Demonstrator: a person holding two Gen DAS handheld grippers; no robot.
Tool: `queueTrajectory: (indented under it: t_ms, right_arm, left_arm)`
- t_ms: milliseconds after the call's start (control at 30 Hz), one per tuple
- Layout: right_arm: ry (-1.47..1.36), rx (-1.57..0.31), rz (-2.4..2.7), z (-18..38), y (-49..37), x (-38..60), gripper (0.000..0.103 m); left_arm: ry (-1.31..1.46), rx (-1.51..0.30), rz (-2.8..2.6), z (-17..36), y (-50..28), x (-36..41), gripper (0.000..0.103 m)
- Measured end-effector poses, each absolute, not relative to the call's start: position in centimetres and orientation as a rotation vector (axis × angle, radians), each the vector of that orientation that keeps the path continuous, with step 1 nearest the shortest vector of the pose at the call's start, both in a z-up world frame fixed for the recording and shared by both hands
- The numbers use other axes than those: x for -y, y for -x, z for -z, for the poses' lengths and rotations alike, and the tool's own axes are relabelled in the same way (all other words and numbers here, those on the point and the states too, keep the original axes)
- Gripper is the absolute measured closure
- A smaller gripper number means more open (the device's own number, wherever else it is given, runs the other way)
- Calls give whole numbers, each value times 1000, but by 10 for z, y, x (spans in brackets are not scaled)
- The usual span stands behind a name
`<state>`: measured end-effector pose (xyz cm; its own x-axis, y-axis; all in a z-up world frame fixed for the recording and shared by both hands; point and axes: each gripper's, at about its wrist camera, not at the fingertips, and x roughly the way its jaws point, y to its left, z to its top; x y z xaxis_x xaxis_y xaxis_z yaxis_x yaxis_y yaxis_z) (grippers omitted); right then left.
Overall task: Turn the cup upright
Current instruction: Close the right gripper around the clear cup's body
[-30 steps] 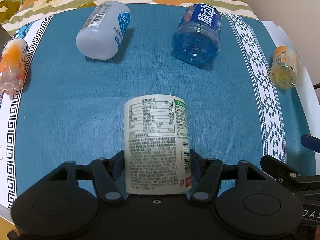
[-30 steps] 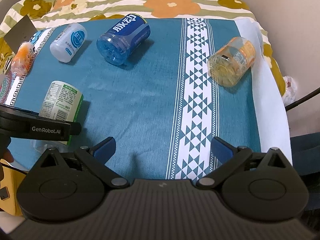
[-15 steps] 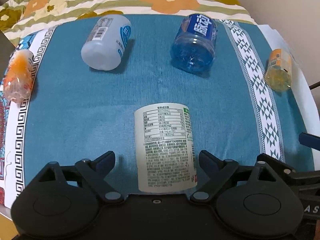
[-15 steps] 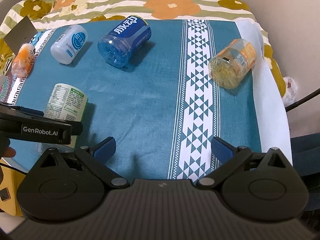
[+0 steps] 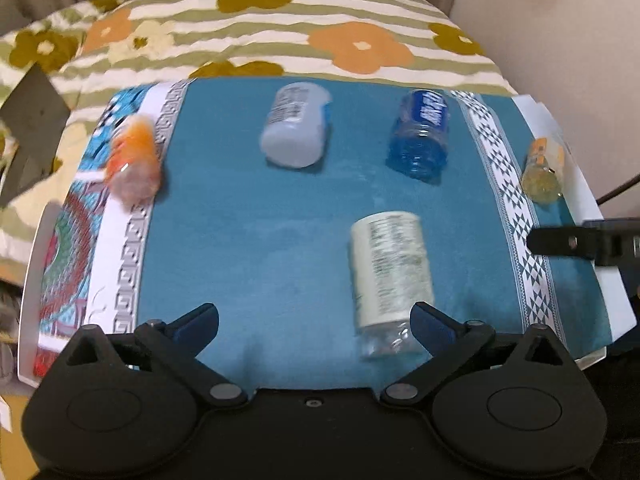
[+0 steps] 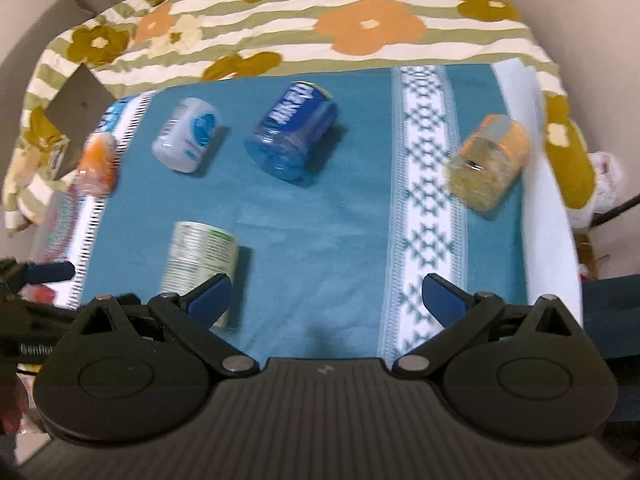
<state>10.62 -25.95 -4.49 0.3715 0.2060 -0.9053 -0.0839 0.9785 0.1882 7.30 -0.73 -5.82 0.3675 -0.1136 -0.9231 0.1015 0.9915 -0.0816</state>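
Cup with the green-and-white label stands released on the blue cloth; both jaws gape empty, so next another toppled cup likely needs grasping.

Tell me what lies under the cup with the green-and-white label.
The green-and-white labelled cup stands on the teal cloth, nothing else visible beneath. Its own base covers that patch. Both grippers are open, clear of it.

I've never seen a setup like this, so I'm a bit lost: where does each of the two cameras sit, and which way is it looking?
Left wrist view: on the left gripper, looking forward over the teal cloth; its open fingers show, with the green-label cup near the right finger.
Right wrist view: on the right gripper, facing likewise; open fingers show.
Shared: the green-label cup, blue cup, yellow cup.
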Motion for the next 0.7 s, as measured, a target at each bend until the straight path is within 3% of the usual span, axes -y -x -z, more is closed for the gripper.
queueTrajectory:
  t_ms: [167, 567, 700]
  right_arm:
    - [-137, -1238, -260, 48, -131, 229, 0]
    - [-346, -1443, -253, 118, -178, 190, 0]
    - [-378, -1475, -238, 130, -182, 189, 6]
  left_arm:
    - [54, -1161, 82, 59, -64, -31, 0]
    - [124, -1195, 27, 92, -59, -85, 0]
    - [169, -1217, 22, 102, -57, -93, 0]
